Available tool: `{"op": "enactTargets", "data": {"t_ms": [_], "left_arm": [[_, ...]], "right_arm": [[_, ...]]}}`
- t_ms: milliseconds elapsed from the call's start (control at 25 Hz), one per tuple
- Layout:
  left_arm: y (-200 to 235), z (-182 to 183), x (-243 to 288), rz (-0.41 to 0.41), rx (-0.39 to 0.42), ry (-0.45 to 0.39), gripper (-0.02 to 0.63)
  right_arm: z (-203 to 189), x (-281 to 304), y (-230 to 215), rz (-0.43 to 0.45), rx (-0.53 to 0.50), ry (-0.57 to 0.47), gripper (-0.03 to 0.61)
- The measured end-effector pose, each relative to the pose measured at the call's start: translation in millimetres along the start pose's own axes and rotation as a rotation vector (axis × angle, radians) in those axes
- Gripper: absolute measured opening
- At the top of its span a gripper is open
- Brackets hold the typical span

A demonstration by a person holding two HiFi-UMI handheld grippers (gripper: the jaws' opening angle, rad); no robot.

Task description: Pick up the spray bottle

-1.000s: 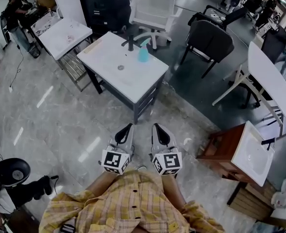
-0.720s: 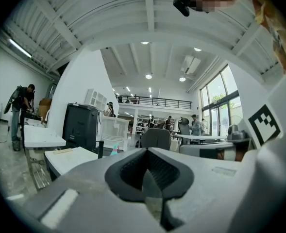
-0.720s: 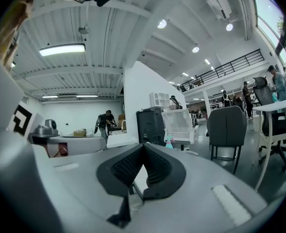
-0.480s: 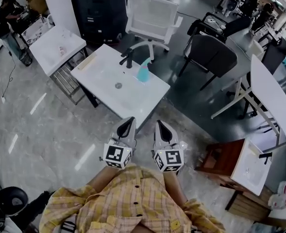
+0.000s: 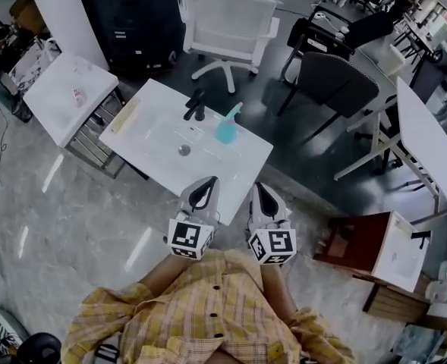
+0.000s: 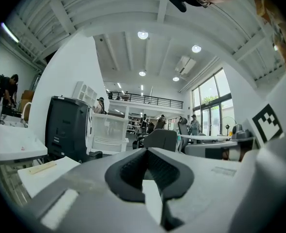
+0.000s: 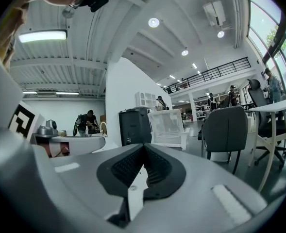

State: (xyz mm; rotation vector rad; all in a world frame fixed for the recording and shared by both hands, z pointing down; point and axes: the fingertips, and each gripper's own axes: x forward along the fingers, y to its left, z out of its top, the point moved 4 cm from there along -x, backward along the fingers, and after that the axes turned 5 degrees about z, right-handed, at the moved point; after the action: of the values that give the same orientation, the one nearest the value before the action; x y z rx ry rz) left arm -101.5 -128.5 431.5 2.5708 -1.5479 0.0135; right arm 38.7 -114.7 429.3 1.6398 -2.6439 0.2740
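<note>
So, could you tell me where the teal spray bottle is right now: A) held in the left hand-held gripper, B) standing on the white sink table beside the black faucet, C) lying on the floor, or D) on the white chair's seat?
B: the spray bottle stands on the white sink table, close beside the black faucet.

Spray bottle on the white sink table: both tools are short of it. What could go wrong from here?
The left tool and right tool are both shut; unless one opens in time, it may knock the teal spray bottle over.
The black faucet stands close beside the bottle, so a reaching tool could catch it.
The bottle stands near the far edge of the sink table; a push might send it off.
</note>
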Motion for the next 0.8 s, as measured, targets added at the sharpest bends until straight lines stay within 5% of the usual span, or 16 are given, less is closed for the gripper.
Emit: {"op": "enactTargets", "data": {"t_ms": [800], "left_arm": [[58.9,-39.0,120.0,0.001,0.027,0.151,-0.002]], "right_arm": [[-23.6,102.2,-46.0,-0.024,0.082,0.101,-0.002]]}}
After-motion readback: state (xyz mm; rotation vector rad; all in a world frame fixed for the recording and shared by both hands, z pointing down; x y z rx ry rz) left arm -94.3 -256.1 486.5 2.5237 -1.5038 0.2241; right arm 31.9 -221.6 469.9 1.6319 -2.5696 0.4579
